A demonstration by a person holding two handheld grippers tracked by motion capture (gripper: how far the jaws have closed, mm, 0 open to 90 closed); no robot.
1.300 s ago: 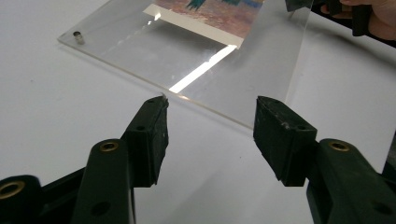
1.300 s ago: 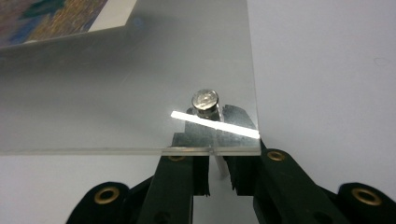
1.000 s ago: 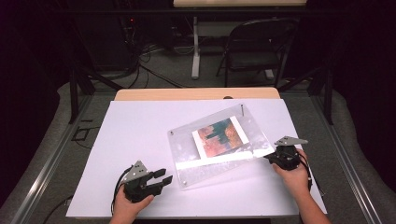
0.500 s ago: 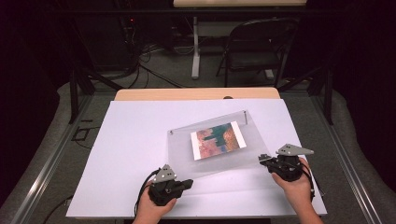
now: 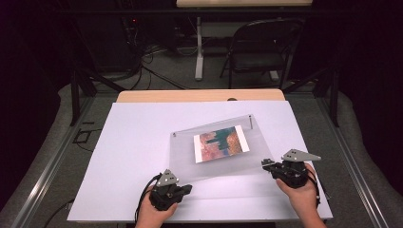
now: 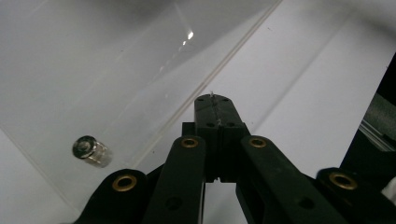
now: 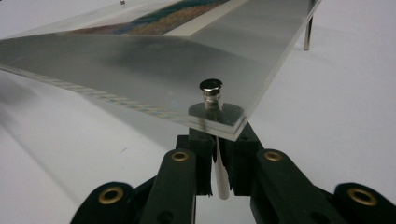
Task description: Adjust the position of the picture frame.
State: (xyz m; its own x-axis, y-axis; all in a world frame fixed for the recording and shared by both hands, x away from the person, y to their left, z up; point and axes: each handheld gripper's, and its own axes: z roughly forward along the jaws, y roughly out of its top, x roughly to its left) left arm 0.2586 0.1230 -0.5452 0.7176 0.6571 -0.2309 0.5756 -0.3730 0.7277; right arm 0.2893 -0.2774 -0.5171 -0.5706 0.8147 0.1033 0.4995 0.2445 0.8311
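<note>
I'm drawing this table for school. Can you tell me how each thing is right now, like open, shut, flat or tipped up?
Left gripper: jaws shut together, holding nothing, beside the frame's near-left corner.
Right gripper: shut on a peg under the frame's corner.
Clear acrylic picture frame: tipped, right corner lifted off the table.
Colourful picture: flat inside the frame.
Metal standoff: upright in the lifted corner.
Folding chair: unfolded, nobody sitting.

No readable text anywhere (picture print included).
</note>
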